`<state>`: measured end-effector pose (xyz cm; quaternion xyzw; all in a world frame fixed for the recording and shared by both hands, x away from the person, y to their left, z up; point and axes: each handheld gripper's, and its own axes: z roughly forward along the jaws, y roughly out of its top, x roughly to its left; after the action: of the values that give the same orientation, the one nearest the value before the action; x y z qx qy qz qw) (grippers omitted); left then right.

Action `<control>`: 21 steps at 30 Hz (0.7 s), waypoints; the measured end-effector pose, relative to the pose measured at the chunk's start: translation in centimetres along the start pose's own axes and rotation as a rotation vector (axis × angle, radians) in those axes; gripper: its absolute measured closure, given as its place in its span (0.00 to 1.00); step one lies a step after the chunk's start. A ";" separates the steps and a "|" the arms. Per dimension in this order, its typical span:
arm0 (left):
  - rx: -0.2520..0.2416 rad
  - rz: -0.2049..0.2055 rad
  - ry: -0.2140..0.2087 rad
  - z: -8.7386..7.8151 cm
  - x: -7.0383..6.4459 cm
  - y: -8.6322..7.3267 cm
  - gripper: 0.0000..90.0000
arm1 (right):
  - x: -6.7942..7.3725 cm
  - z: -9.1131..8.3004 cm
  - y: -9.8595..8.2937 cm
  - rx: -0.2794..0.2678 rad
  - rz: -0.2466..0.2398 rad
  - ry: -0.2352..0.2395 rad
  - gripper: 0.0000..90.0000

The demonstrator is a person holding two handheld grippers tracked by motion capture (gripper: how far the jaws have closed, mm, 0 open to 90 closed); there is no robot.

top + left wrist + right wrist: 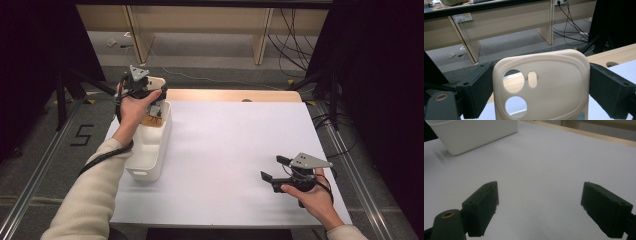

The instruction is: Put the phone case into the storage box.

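Note:
A cream phone case (554,85) with round camera cut-outs stands upright between the two black jaws of my left gripper (541,87), which is shut on it. In the high view that left gripper (150,87) is held above the far end of a white bin (152,150), the case (156,82) showing pale at its tip. My right gripper (275,170) hovers low over the white table sheet (235,145) near the front right, jaws wide apart. In its own view the right gripper (539,207) holds nothing, with the bin (476,135) far off.
The white bin lies lengthwise along the table's left edge, with something brownish (152,120) inside its far end. A bare wooden strip (235,95) with a hole runs along the table's back edge. Cables (292,35) and desk legs stand on the floor beyond.

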<state>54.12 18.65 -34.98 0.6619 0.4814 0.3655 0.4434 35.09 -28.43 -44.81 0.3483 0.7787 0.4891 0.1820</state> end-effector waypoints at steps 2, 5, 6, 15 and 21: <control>0.001 -0.001 0.001 0.0 0.0 0.0 0.12 | 0.0 0.0 0.0 -0.002 0.000 0.001 0.17; 0.001 -0.001 0.002 0.1 0.1 -0.1 0.12 | 0.0 0.0 0.0 -0.001 0.000 0.001 0.17; 0.000 -0.002 0.001 0.1 0.1 -0.1 0.12 | 0.0 0.0 0.0 -0.002 0.000 0.002 0.17; 0.002 -0.006 0.002 0.3 0.3 -0.2 0.12 | 0.0 0.0 0.0 0.000 -0.001 0.001 0.17; 0.003 -0.009 0.004 0.5 0.3 -0.2 0.12 | 0.0 0.0 0.0 -0.001 0.000 0.002 0.17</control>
<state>54.60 18.83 -35.34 0.6597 0.4859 0.3639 0.4431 35.10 -28.44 -44.83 0.3477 0.7786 0.4899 0.1815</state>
